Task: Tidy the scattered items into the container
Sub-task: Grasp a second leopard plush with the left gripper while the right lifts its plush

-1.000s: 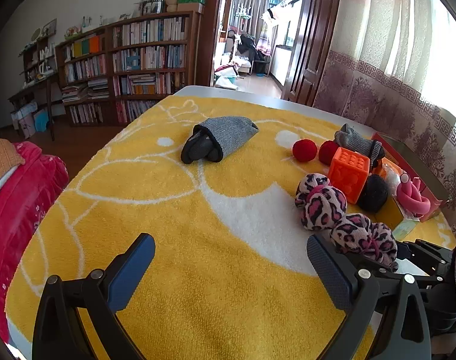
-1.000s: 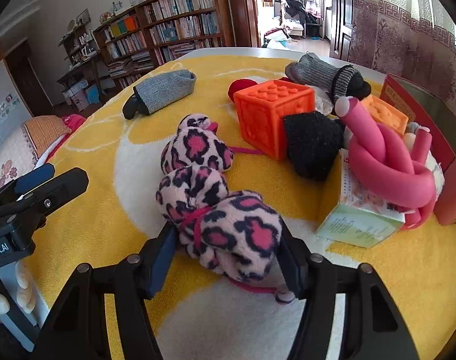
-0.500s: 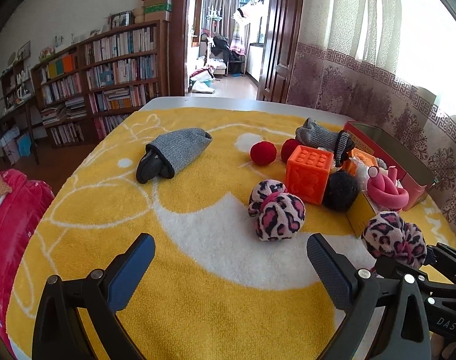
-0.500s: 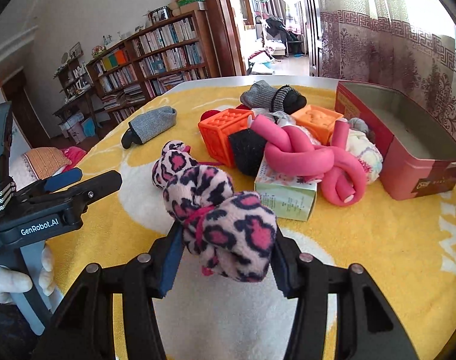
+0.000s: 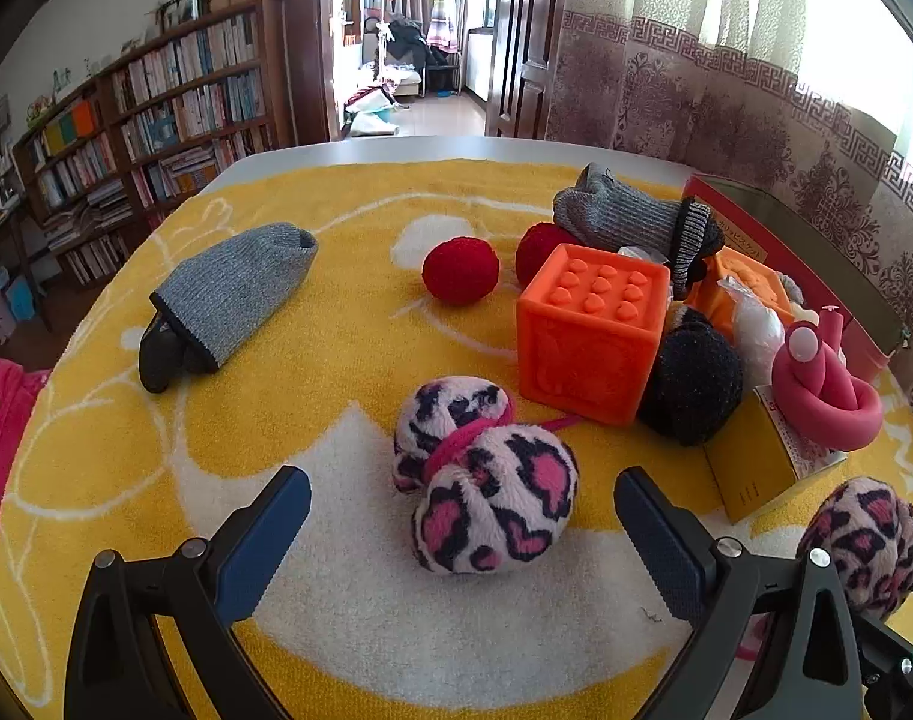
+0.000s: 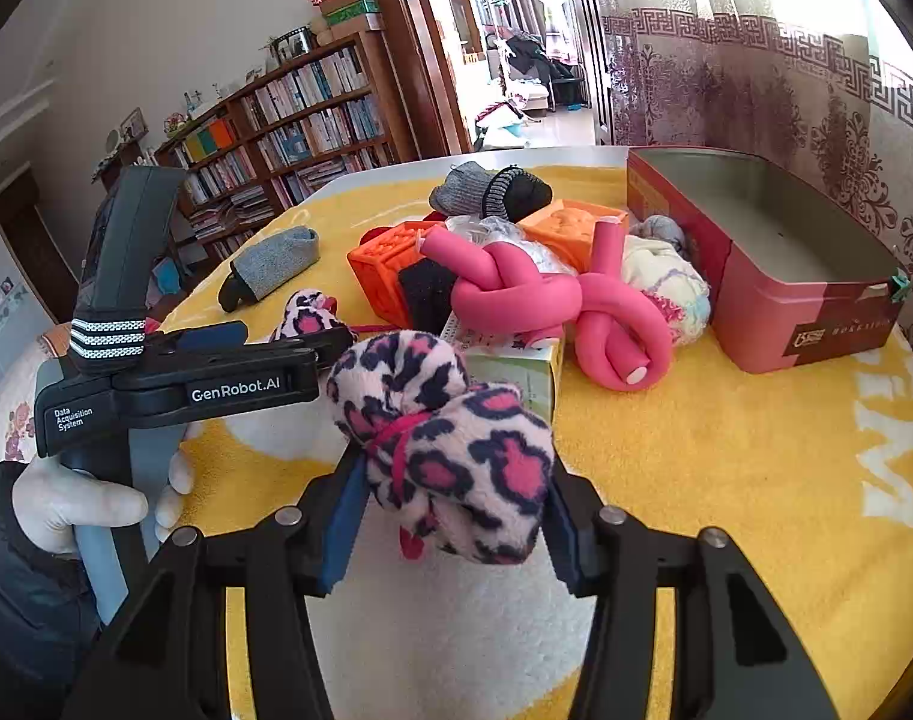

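The right gripper was clamped on a fluffy pink-and-black leopard-print plush bundle, its blue pads pressing both sides and holding it clear of the yellow-and-white towel that covered the tabletop. The jaws had just been closing a little on the soft bundle between them.

The left gripper stood wide, nothing between its blue pads, pointing down at a second leopard-print plush bundle tied with a pink cord that lay on the towel just ahead of the fingertips. A white-gloved hand gripped that tool's grey handle.

From the left gripper's view, at about one o'clock from the lying bundle sat an orange rubber cube with raised hearts, touching a black woolly ball on its right. A red yarn ball lay at twelve o'clock, and a grey knitted sock with a black toe at ten o'clock, well apart from the pile.

From the right gripper's view, the red rectangular tin box stood open at two o'clock from the held bundle, with a knotted pink foam tube between them, resting partly on a green-and-white carton.
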The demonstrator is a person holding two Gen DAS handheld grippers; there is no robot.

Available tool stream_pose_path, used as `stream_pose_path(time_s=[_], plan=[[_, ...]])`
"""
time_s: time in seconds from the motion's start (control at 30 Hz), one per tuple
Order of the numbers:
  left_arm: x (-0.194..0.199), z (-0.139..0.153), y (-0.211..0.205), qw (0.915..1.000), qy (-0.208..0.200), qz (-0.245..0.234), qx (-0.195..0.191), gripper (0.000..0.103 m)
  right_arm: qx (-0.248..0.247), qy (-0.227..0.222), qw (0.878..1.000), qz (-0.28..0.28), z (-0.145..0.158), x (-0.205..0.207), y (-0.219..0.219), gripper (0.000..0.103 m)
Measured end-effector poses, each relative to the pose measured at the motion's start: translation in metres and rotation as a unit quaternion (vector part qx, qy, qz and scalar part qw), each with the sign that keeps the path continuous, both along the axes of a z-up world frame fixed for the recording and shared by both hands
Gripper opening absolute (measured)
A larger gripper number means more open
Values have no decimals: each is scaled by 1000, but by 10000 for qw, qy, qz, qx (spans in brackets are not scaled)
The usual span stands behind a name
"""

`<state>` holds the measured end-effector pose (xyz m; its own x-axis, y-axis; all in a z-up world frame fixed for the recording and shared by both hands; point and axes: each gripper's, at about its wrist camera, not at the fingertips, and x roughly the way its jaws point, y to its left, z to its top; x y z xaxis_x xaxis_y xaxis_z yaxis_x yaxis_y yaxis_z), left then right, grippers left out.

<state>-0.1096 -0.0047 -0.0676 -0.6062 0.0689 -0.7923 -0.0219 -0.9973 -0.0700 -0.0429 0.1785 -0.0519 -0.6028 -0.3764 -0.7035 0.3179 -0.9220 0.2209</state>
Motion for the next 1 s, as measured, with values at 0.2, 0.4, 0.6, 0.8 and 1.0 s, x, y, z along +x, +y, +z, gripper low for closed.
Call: stream_pose_path(time_s=[0.2,0.4,0.6,0.8,1.0], plan=[[-4,-6,-11,9990,-115,39,422,69,-1,-92,9999,-40,-7,-3,1,57],[4,-1,-11,9990,16,29,447,61,-23,1,10000,-42,-2,1,1,57],[23,16,-12,9987,401,117,297,61,-89,109,9999,-96,5,2,5,57],[42,44,-16,9958,881,212,143,61,-110,176,9997,-110,8,4,6,57],[60,70,-20,9913,1286,252,119,61,-146,295,9993,-161,17,8,9,57]])
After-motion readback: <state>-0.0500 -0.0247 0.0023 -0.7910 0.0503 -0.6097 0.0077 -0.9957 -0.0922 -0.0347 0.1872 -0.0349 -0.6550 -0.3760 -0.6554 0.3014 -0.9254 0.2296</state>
